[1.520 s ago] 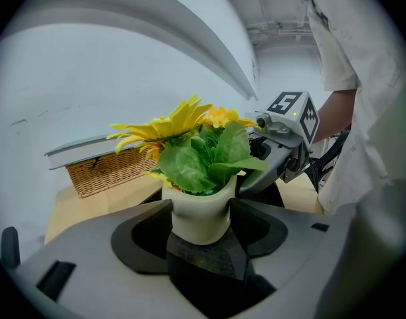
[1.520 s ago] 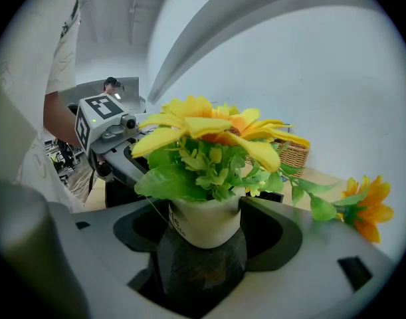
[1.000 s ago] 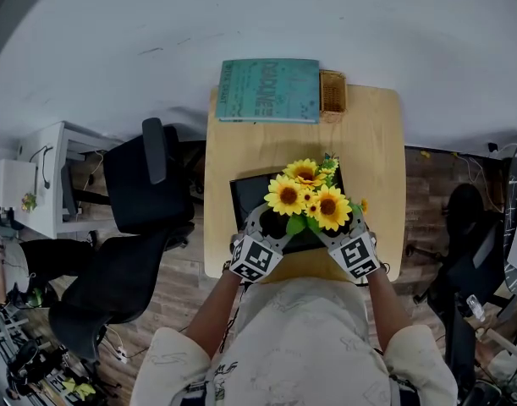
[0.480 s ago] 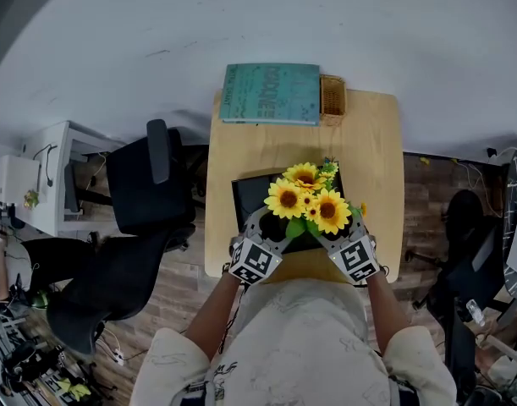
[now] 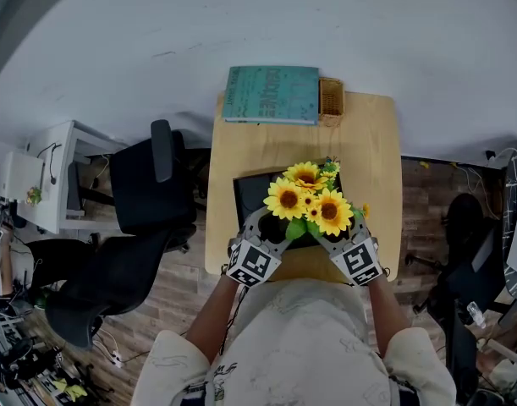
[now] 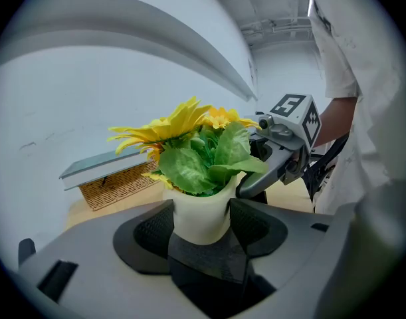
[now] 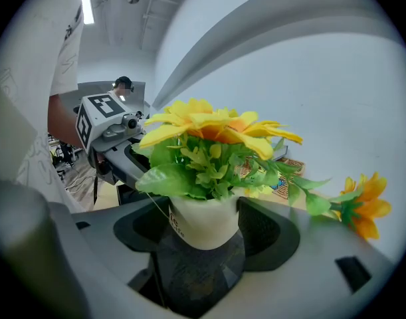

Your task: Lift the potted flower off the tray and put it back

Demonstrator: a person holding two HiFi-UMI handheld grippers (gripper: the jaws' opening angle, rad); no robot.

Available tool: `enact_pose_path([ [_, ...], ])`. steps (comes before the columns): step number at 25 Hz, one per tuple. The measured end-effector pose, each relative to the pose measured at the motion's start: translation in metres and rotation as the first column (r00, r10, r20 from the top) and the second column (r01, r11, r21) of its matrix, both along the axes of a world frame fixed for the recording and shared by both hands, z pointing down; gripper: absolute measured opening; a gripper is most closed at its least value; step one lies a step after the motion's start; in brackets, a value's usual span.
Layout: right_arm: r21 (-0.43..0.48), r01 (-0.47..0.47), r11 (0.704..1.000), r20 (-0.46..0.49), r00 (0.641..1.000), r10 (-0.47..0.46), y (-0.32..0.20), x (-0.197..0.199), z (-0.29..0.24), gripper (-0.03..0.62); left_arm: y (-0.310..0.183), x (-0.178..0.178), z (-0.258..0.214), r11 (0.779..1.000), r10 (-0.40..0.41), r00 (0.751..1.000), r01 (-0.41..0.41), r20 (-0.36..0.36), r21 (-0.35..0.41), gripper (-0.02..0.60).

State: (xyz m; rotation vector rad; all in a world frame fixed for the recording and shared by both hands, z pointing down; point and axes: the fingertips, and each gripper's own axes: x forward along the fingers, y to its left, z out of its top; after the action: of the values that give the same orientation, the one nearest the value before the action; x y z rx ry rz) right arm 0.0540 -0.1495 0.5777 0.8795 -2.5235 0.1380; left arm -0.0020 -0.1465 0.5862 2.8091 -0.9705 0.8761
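At the lower centre of the head view, the left tongs (image 5: 269, 225) and the right tongs (image 5: 330, 231) meet on the potted flower (image 5: 307, 196). In each gripper view the two jaws press on the sides of the white pot (image 6: 200, 212), so both tongs are clamped on it. The flower is over the black tray (image 5: 248, 194) in mid-frame; whether the pot touches it is hidden. The tray lies on the wooden worktop (image 5: 370, 155). At the worktop's upper edge lie a green book (image 5: 272, 95) and, just beside it, a wicker basket (image 5: 331, 96).
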Motion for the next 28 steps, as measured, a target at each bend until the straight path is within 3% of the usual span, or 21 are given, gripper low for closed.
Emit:
enact_pose_path([
  [16, 0.16, 0.034, 0.987, 0.053, 0.998, -0.043, 0.009, -0.003, -0.084, 0.333, 0.01, -0.005, -0.08, 0.994, -0.029, 0.996, 0.038, -0.084, 0.1, 0.265],
  [28, 0.275, 0.043, 0.96, 0.123, 0.989, -0.079, 0.021, -0.005, -0.154, 0.333, 0.018, -0.007, -0.158, 0.974, -0.034, 0.984, 0.072, -0.177, 0.217, 0.265],
])
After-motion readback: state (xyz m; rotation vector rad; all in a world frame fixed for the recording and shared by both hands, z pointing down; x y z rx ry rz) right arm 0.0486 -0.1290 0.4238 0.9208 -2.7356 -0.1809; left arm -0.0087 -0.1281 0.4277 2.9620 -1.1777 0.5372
